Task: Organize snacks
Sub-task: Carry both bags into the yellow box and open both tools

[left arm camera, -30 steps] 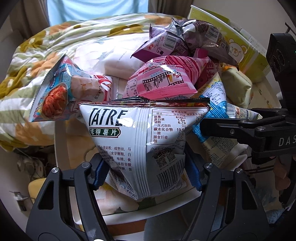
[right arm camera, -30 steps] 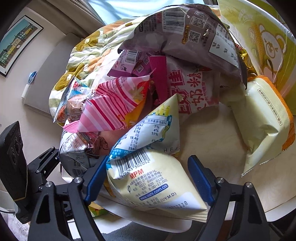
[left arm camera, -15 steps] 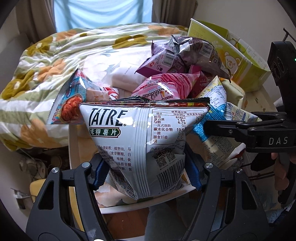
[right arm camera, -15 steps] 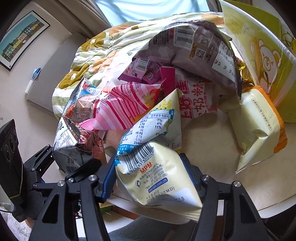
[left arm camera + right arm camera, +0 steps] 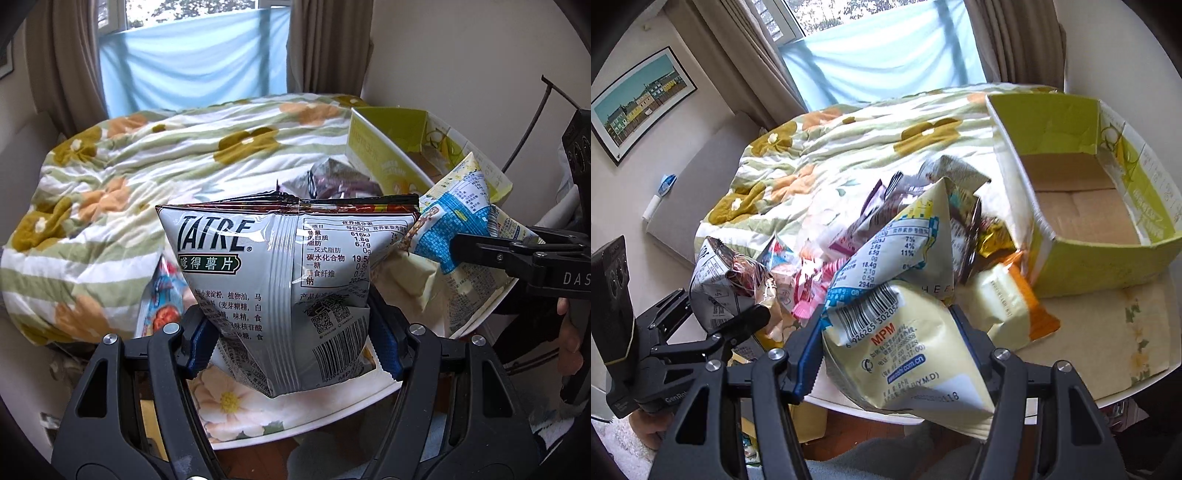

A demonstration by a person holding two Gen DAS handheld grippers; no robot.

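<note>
Gripping a silver potato-chip bag (image 5: 288, 280) by its lower half, the left gripper (image 5: 291, 343) has its blue pads (image 5: 201, 345) pressed into both sides of the packet, which stands upright above the near edge of the white table (image 5: 325, 413). The right gripper (image 5: 890, 354) is likewise clamped on a cream and blue snack bag (image 5: 897, 325); its jaws have just been closing, and the bag now sits pinched between them with its pointed top leaning toward the far side. In the left wrist view that same bag shows at the right, held in the black fingers of the other tool.

The remaining snacks (image 5: 886, 221) lie in a heap on the table beyond both held bags: pink, purple and gold packets, with a cream and orange packet (image 5: 1008, 306) just right of the right gripper. On the far right of the table stands an open green cardboard box (image 5: 1108, 258), its brown floor bare. Behind the table lies a flowered quilt (image 5: 129, 177), and beyond it a window with brown curtains (image 5: 1015, 40). A framed picture (image 5: 639, 99) hangs on the left wall.
</note>
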